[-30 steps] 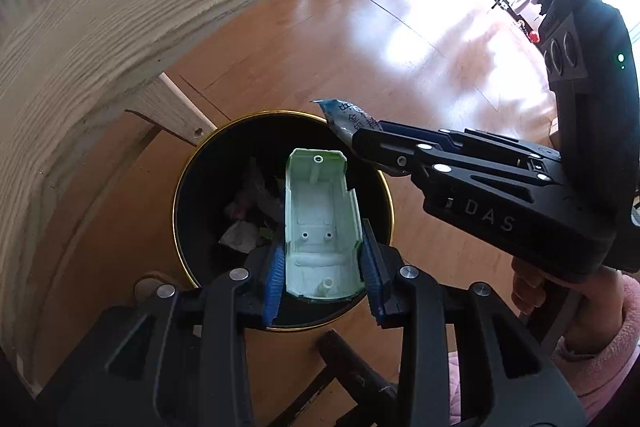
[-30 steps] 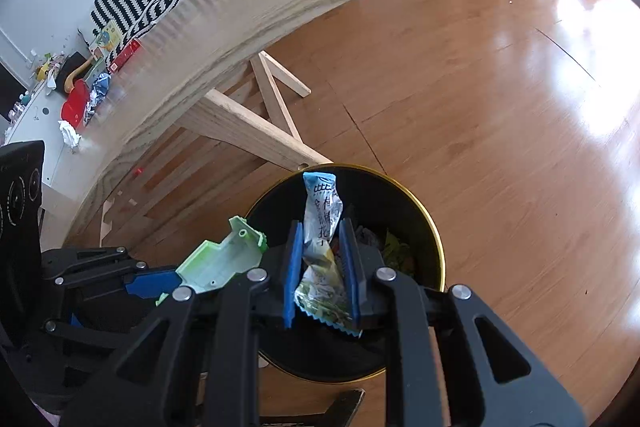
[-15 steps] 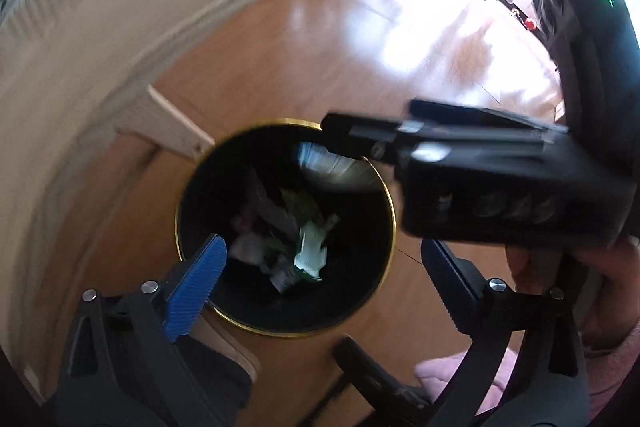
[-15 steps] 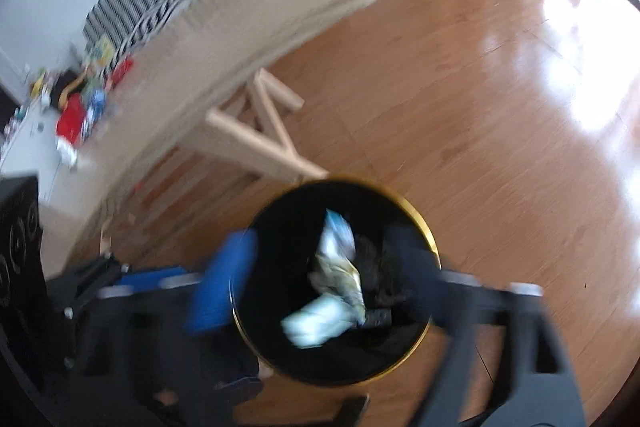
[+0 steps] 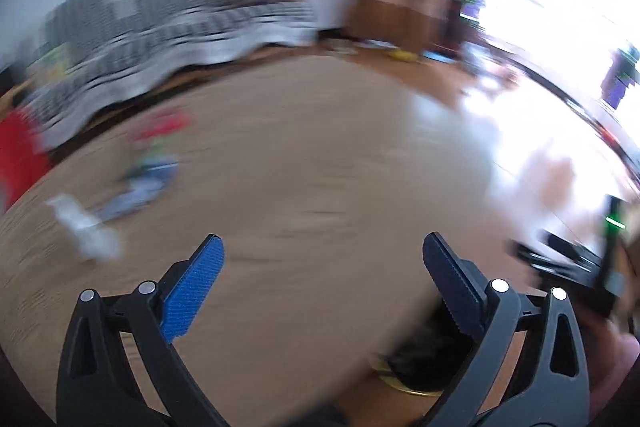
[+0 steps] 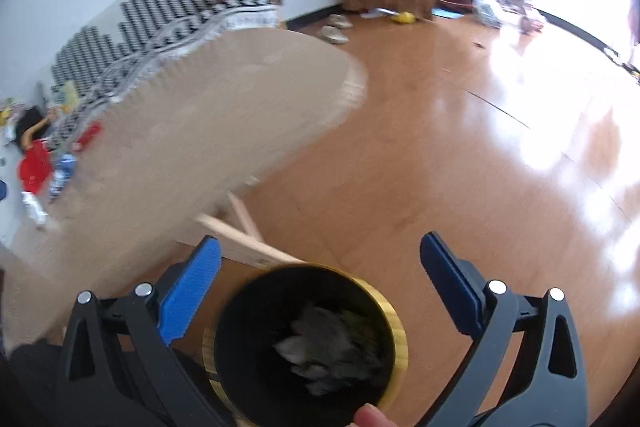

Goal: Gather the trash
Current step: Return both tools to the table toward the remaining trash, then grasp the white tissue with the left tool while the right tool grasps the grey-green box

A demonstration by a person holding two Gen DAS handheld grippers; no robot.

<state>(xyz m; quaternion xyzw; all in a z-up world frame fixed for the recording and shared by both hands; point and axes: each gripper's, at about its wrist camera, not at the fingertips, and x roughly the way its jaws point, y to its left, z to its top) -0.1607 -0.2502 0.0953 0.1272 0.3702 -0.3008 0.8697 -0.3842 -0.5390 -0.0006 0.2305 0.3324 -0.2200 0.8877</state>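
1. Holding nothing, my left gripper [image 5: 322,259] and right gripper [image 6: 320,259] are both gaping wide.
2. Just below my right one, one black bin [image 6: 394,311] is sitting on the floor with crumpled trash [image 6: 328,351] inside.
3. Farther off, roughly four blurred scraps [image 5: 86,227] are lying on the wooden table [image 5: 300,163], waiting for collection, I judge.

black bin [image 6: 240,343] with gold rim, blue gripper pads [image 6: 188,297], black-and-white striped cloth [image 6: 168,11].
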